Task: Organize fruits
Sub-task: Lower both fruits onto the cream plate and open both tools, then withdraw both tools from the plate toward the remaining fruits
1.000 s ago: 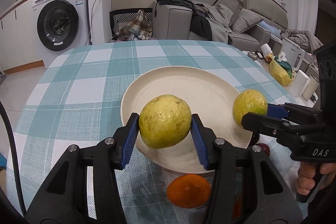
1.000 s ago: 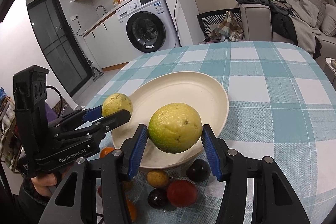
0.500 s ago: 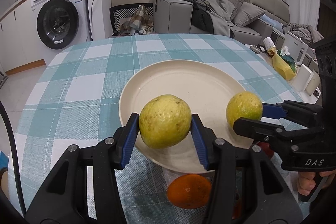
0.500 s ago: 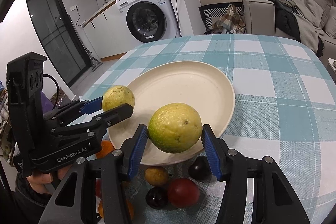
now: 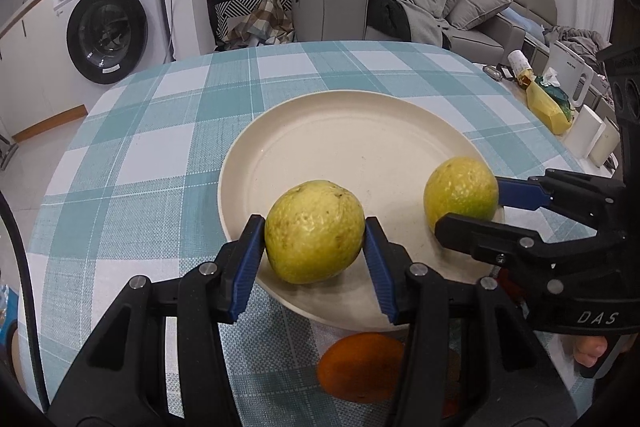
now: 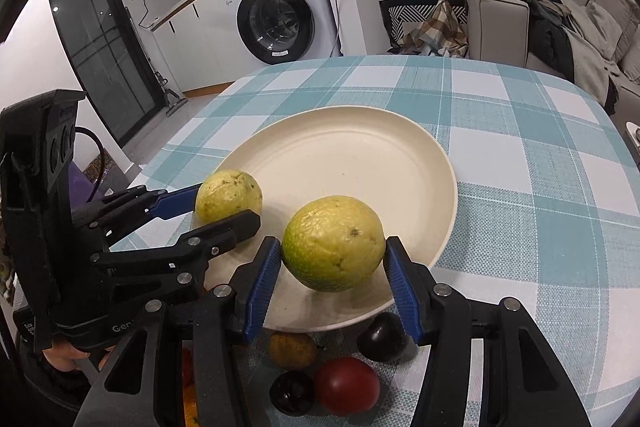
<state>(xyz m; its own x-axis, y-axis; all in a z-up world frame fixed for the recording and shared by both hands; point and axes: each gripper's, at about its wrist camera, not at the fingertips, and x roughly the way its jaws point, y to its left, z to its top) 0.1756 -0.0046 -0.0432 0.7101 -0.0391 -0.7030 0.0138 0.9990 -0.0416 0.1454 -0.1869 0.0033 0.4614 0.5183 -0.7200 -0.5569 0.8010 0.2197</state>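
- Gripping one yellow-green guava (image 5: 315, 231), the left gripper (image 5: 315, 243) hangs at lower centre of its view, over the plate (image 5: 340, 131) near its rim.
- Clamped on the second guava (image 6: 333, 243), the right gripper (image 6: 333, 267) hangs likewise.
- Bare plate lies just beyond and below both sets of fingers; neither hand is clearly nearer.

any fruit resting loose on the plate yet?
No. The cream plate is bare apart from the two yellow-green fruits, and each of those is clamped between a gripper's jaws.
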